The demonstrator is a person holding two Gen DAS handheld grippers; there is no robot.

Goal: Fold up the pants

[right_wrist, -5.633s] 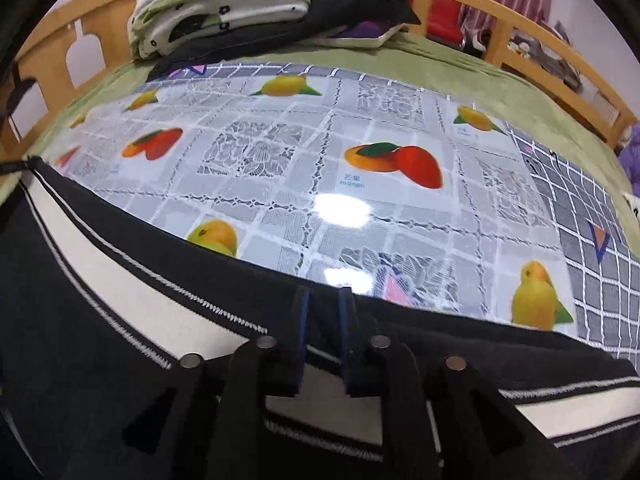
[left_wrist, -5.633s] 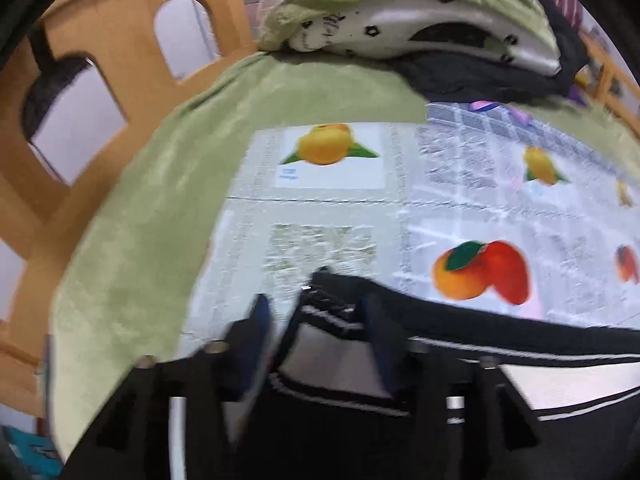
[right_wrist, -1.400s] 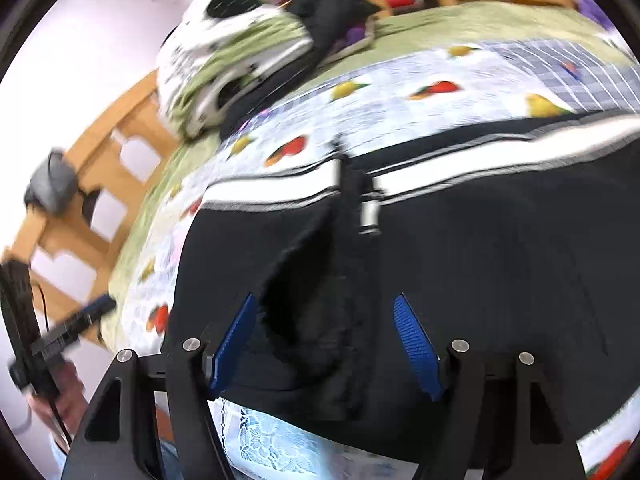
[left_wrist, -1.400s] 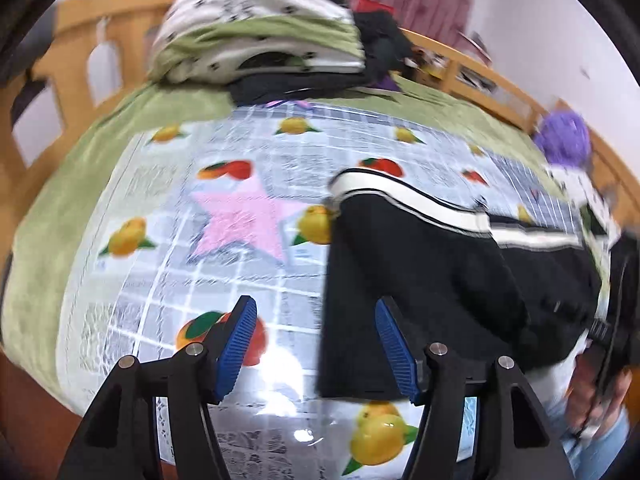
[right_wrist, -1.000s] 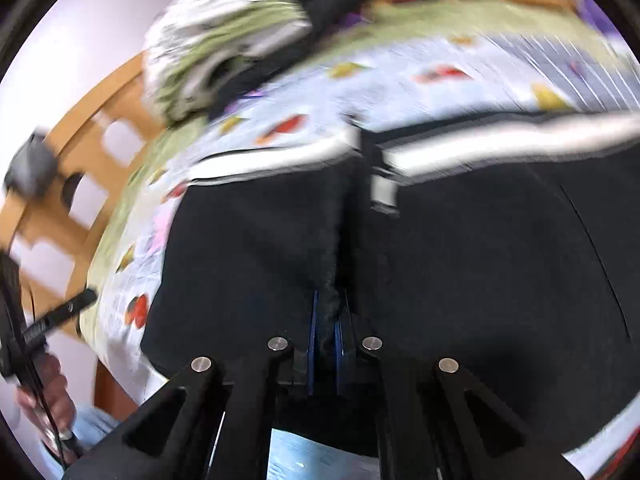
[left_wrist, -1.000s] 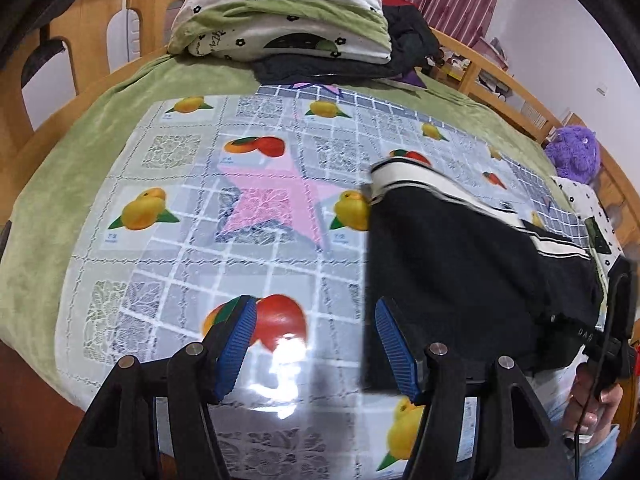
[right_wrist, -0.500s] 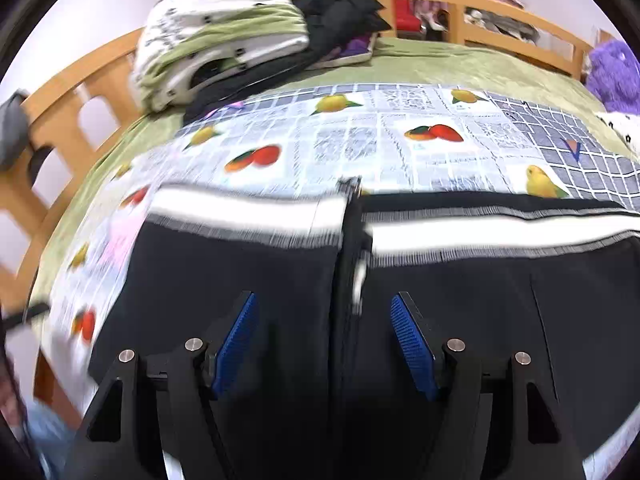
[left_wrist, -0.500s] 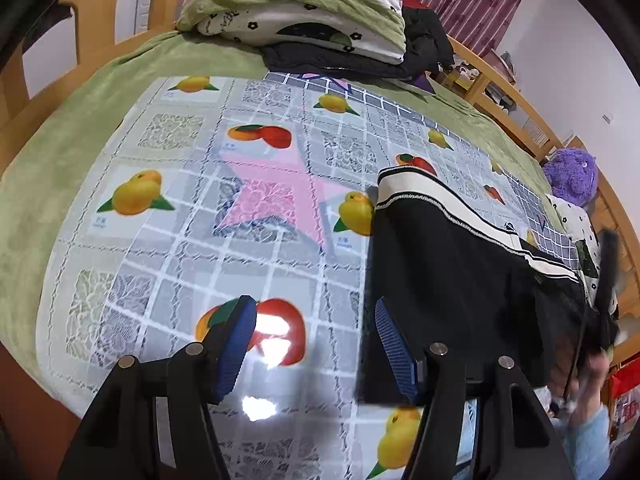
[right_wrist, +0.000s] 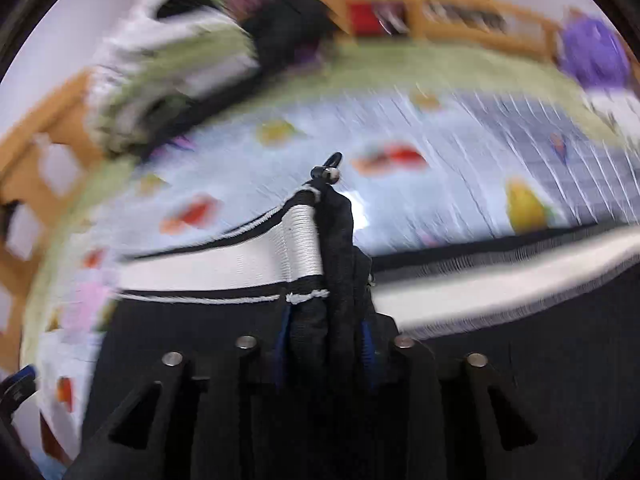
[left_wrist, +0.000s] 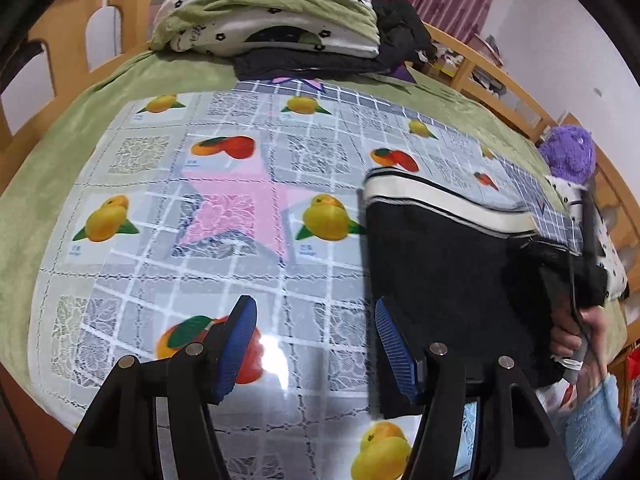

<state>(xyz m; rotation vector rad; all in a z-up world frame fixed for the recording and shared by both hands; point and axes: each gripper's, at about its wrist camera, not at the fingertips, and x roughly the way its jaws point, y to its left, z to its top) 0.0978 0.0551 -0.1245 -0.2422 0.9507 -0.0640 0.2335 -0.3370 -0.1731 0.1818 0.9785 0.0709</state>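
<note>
Since half a second back our right gripper (right_wrist: 325, 346) went from spread wide over the flat pants (left_wrist: 448, 280) to jaws closing, a bunched ridge of black fabric pinched between the blue pads; the right view is smeared with motion blur. Left gripper (left_wrist: 316, 346) shifted a little, jaws unchanged: released, standing apart, nothing between them.

Pants lie on the mat (left_wrist: 224, 216) toward its right edge, near edge close to us. Left gripper's right finger sits just at the pants' left edge; the left finger is over bare mat. Right gripper grasps the fabric just below the waistband (right_wrist: 224, 264), at the middle seam.

Pants: black, matte knit, with a ribbed white waistband edged in thin black-and-white stripes; a small dark cord end pokes up at the top. Mat: glossy plastic, grid and fruit print, pink star, light glare. Green plush blanket (left_wrist: 36, 184) underneath.
</note>
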